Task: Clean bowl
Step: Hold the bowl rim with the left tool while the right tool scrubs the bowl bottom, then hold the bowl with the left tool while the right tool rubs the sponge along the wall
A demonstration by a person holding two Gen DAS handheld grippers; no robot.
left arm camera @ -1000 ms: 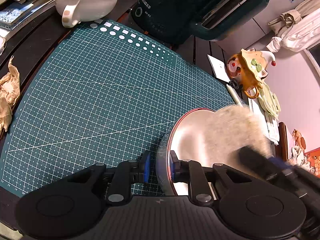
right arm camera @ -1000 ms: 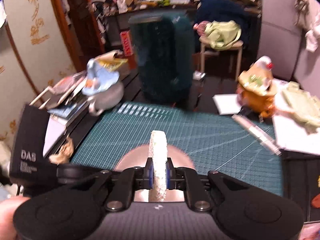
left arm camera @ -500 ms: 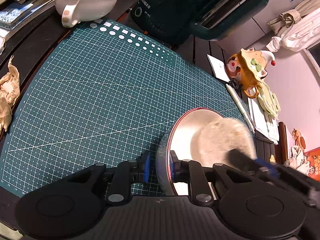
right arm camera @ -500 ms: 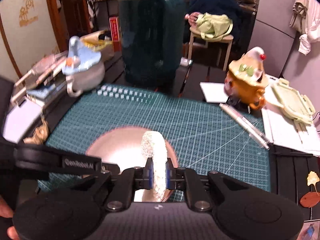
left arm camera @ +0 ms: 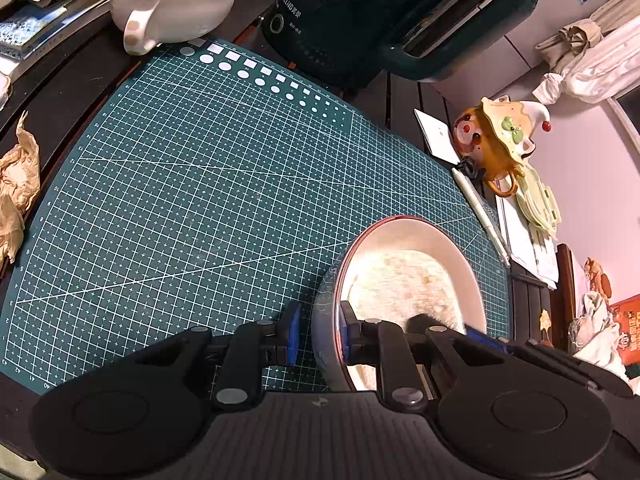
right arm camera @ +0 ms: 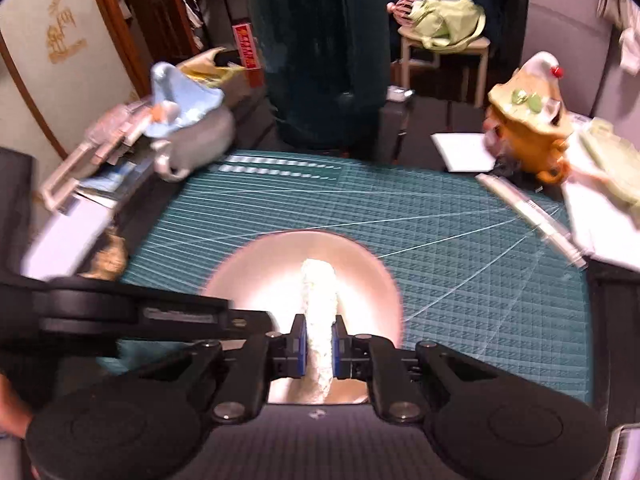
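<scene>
- One bowl [left arm camera: 460,248] sits on the green cutting mat [left arm camera: 200,200], near the mat's right-hand near corner as my left camera sees it; its inside is pale and its rim reddish.
- My left claw [left arm camera: 318,334] is closed on the bowl's near rim: one blue pad is outside the wall, the other inside.
- My right claw [right arm camera: 319,346] is clamped narrow on a pale fluffy sponge [right arm camera: 318,296], held edge-on between the blue pads.
- That sponge reaches down into the bowl [right arm camera: 360,264] and lies against its inner surface; in the left view it shows as a broad fuzzy patch [left arm camera: 400,284] covering most of the bowl's floor.
- From the right camera my left claw crosses the lower left as a dark blurred bar [right arm camera: 120,312], ending at the bowl's left rim.
- Beyond the mat's far edge stands a dark green appliance [left arm camera: 380,12] on the counter [left arm camera: 404,96].
- By the mat's far left corner sits a grey teapot [left arm camera: 180,8] with a light blue lid.
- Off the mat's right edge lie a white pen [left arm camera: 480,212], a white card [left arm camera: 436,136] and an orange figurine pot [left arm camera: 500,140].
- Crumpled brown paper [left arm camera: 16,192] lies off the mat's left edge.
- The right view is blurred.
</scene>
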